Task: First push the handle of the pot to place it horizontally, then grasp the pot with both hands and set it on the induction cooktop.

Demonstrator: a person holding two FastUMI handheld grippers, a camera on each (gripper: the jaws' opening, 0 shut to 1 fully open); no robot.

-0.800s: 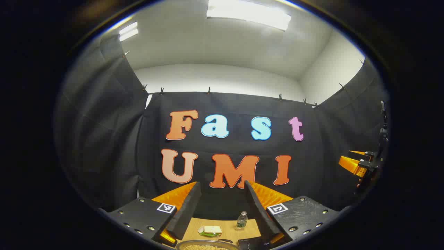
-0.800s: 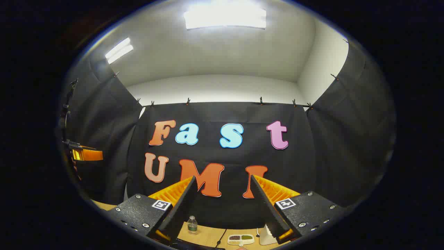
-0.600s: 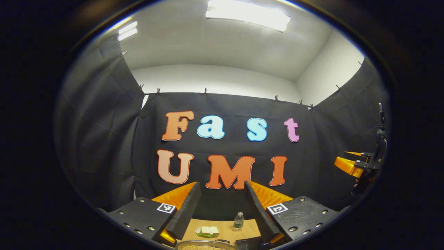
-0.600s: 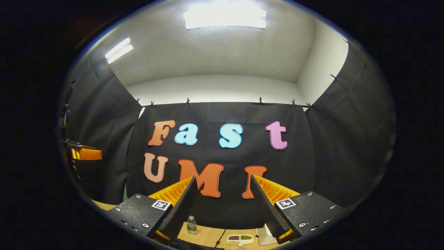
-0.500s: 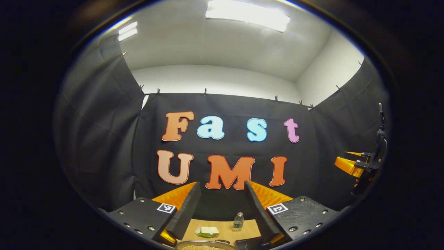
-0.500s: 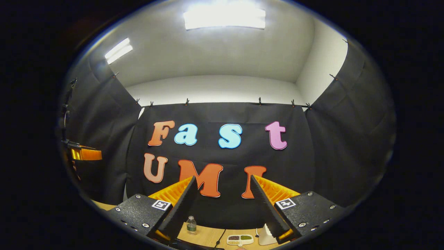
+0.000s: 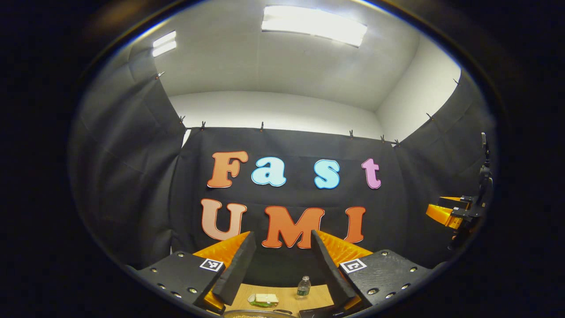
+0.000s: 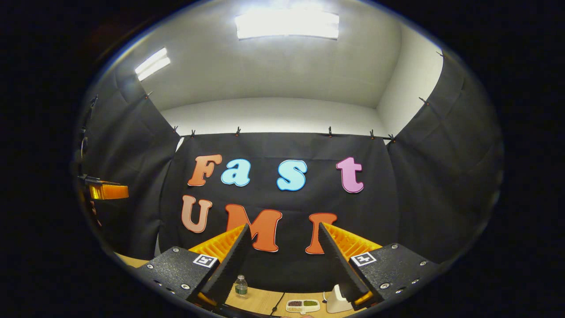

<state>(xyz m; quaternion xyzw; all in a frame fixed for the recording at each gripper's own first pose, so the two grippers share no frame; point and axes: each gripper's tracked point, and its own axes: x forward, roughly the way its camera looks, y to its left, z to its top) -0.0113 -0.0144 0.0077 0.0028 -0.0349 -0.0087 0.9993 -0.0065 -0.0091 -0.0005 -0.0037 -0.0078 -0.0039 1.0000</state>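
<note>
Both grippers are held high above the table, pointing at the booth's back wall. In the left gripper view, my left gripper (image 7: 283, 234) is open with nothing between its fingers. Just below it, the pot's metal rim (image 7: 256, 313) peeks in at the bottom edge, with a corner of the dark induction cooktop (image 7: 318, 312) to its right. The pot's handle is hidden. In the right gripper view, my right gripper (image 8: 284, 226) is also open and holds nothing. The right gripper (image 7: 454, 212) also appears far to the right in the left gripper view, and the left gripper (image 8: 105, 191) at the left edge of the right gripper view.
On the wooden table (image 7: 287, 295) stand a small water bottle (image 7: 303, 286) and a green dish with a pale block (image 7: 263, 299). The right gripper view has the bottle (image 8: 241, 286), a dark cable (image 8: 278, 301), a small compartment tray (image 8: 303, 304) and a white object (image 8: 336, 303).
Both views have tilted slightly upward, the left one more. The table things sit lower in view and less of the pot's rim shows. Both grippers stayed open.
</note>
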